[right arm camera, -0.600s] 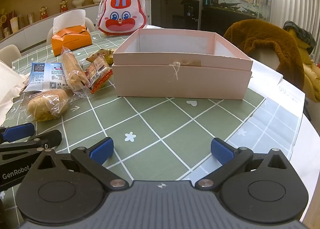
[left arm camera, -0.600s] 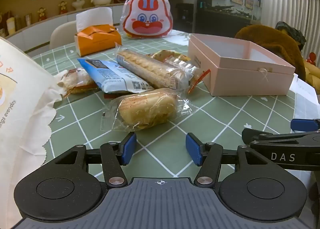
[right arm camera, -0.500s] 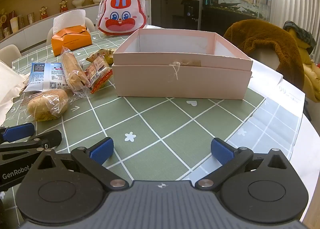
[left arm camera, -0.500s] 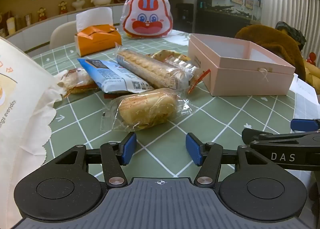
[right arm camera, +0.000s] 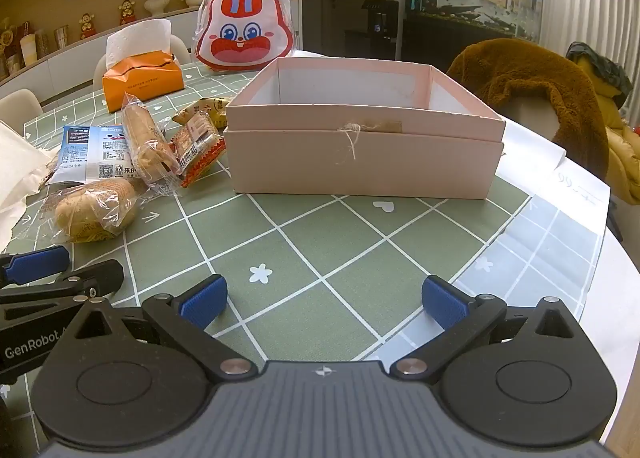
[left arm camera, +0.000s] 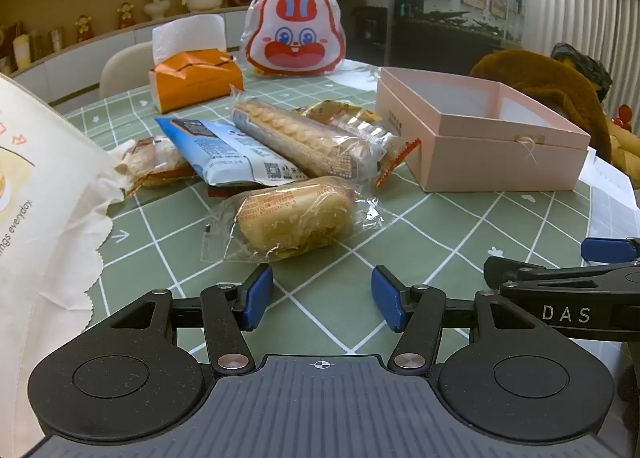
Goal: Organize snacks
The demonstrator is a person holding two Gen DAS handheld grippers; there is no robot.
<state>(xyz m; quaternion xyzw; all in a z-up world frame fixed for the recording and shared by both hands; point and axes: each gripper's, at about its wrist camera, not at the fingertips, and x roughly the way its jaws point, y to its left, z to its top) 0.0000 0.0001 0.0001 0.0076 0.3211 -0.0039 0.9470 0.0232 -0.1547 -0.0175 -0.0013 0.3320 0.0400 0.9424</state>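
Snack pile sits on the green checked tablecloth (left arm camera: 460,225), left of the open pale-pink cardboard box (right arm camera: 362,161). Nearest to the left gripper (left arm camera: 322,298): a bun in a clear crinkled plastic wrapper (left arm camera: 292,219), lying flat just ahead of the blue fingertips, not touching them. Behind it, partly overlapping one another: a blue-and-white foil packet (left arm camera: 228,153), a long clear-wrapped sleeve of biscuits (left arm camera: 304,137) laid across it, a small red-edged wrapped snack (left arm camera: 394,161) closest to the box, a yellowish wrapped one (left arm camera: 340,111) behind, and a brown pastry in clear wrap (left arm camera: 154,163) at the far left of the pile.

Box interior: as far as the right wrist view shows, nothing in it; the floor near the front wall is hidden. Judgement: task barely begun, every visible snack lies outside the box and all are left to move.

Left gripper: jaws spread moderately, holding nothing, aimed at the bun. Right gripper (right arm camera: 324,302): jaws spread wide, empty, facing the box front over bare cloth.

Further out: an orange tissue box with white tissue (left arm camera: 196,79), a red-and-white rabbit-face bag (left arm camera: 296,41), a white printed paper bag (left arm camera: 36,193) at the left edge, a brown fuzzy throw (right arm camera: 536,93) on a chair beyond the table.
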